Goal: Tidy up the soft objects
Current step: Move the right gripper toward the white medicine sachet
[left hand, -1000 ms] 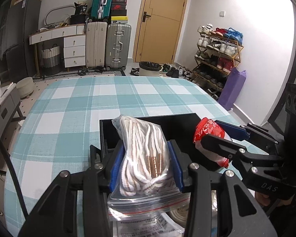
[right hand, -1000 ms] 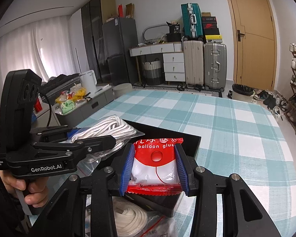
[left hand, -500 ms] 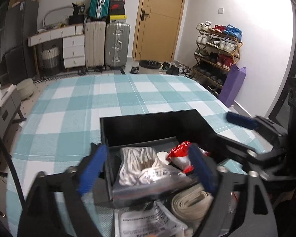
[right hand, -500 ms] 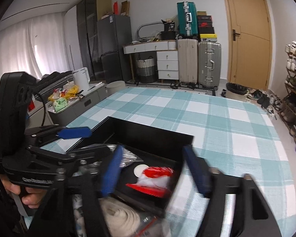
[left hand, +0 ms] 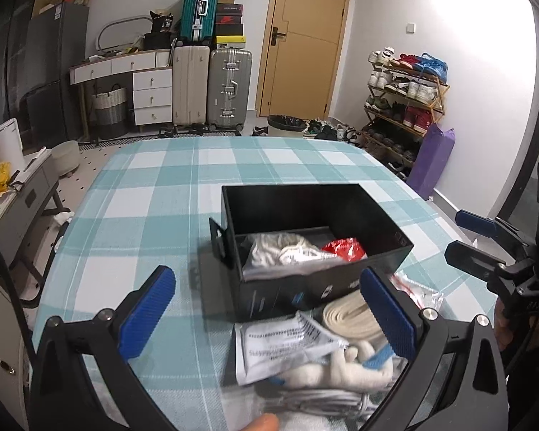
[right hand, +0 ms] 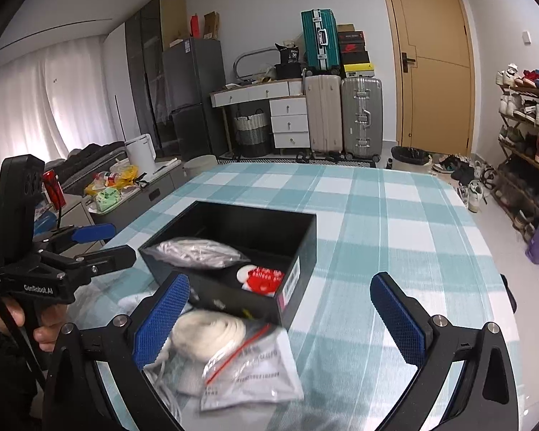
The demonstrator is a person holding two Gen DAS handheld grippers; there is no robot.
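Left gripper (left hand: 267, 309) and right gripper (right hand: 278, 318) both released; bagged white rope (right hand: 197, 251) and red balloon-glue packet (right hand: 266, 278) lay inside rectangular black box (right hand: 305, 240).

White walls, tan door (left hand: 303, 39), stacked suitcases (left hand: 212, 86), shoe rack (left hand: 402, 104), curtained window (right hand: 36, 107), checked tablecloth (left hand: 169, 186).

Room evenly lit, fairly bright. In left wrist view strong glare blows out the wall (left hand: 485, 18) at upper right; in right wrist view daylight glows thru the curtains (right hand: 36, 107) at left. Soft shadows on the surface (right hand: 395, 215) beside the black box (right hand: 298, 251). Fisheye bends door (right hand: 434, 61) & walls, w/ black vignette at corners. Motion blur on the nearest bags (left hand: 287, 344); background stays sharp.
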